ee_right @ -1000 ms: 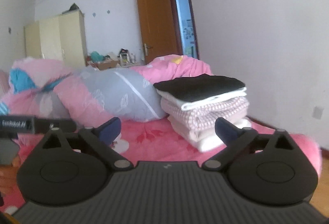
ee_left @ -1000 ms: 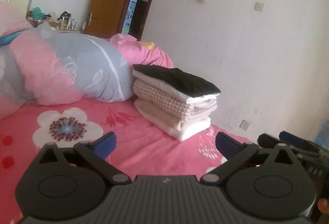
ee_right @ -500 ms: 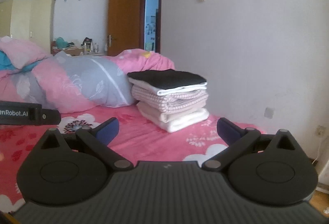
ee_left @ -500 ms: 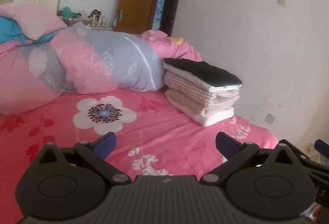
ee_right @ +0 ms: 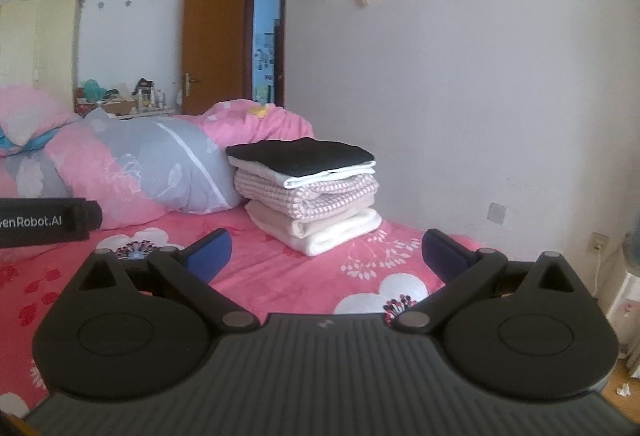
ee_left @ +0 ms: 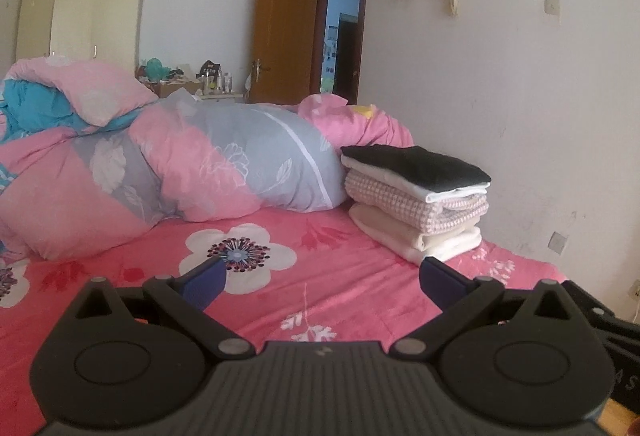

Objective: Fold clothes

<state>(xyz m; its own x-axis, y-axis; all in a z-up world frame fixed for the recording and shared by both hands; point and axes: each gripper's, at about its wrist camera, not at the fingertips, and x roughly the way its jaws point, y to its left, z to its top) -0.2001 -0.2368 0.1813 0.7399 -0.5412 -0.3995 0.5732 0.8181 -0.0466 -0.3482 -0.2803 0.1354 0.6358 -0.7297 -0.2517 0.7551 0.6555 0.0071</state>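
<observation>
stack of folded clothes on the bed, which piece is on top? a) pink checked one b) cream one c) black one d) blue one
c, the black piece lies on top of the stack of folded clothes, with a white layer, the pink checked one and the cream one below it.

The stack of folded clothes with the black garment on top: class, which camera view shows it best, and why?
The right wrist view: the stack of folded clothes sits near centre, unobstructed, every layer visible. The left wrist view shows the same stack whole, but further right.
</observation>
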